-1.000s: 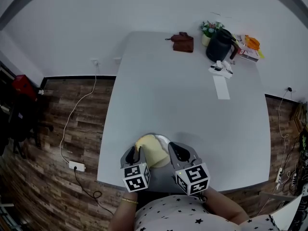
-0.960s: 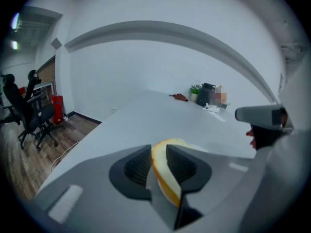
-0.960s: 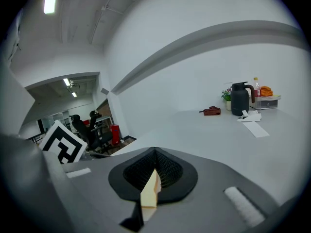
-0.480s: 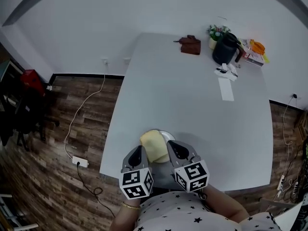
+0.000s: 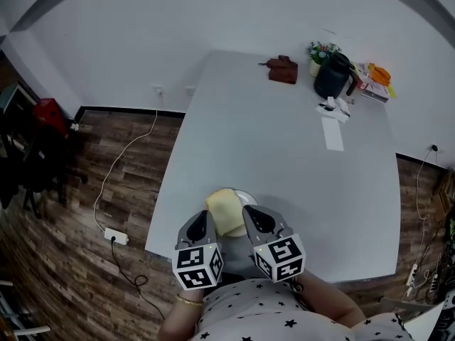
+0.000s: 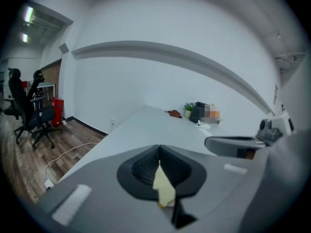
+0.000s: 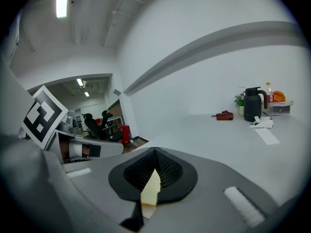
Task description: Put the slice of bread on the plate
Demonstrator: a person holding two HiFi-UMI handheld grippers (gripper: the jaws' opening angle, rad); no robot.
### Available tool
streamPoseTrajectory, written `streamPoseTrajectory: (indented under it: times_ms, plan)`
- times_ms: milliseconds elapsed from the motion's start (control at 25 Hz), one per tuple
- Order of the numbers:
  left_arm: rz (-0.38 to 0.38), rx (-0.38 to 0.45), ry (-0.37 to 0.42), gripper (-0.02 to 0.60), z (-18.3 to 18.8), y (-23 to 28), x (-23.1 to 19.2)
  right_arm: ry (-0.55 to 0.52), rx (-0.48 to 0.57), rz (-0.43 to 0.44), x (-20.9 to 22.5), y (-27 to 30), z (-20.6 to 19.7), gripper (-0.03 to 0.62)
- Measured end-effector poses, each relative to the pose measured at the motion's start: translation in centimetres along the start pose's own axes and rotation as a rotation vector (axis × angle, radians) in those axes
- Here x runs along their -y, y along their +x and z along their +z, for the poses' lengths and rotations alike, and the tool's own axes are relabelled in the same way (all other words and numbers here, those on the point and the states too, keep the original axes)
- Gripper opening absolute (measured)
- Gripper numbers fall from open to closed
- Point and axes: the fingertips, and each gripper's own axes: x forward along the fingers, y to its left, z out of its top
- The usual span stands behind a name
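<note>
My left gripper (image 5: 203,220) is clenched, its jaws pressed together with nothing in them, and my right gripper (image 5: 252,214) is clenched the same way. The slice of bread (image 5: 225,212) lies on the plate (image 5: 247,197) just ahead of the tips, between the two grippers. Looking along each pair of jaws, I see only a pale sliver of it below where they meet. The plate sits at the near edge of the table (image 5: 284,148). A black jug (image 5: 332,75) stands far beyond my right gripper.

You stand at a pale surface (image 5: 284,169) beside a white wall (image 5: 142,34); a power strip (image 5: 115,237) lies on the wood floor (image 5: 57,254).
</note>
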Motion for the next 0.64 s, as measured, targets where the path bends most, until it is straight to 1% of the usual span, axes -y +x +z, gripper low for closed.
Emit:
streamPoseTrajectory:
  times_ms: [640]
  plan:
    - [-0.017, 0.011, 0.010, 0.009, 0.79, 0.17, -0.15, -0.027, 0.012, -0.005, -0.49, -0.05, 0.64, -0.002]
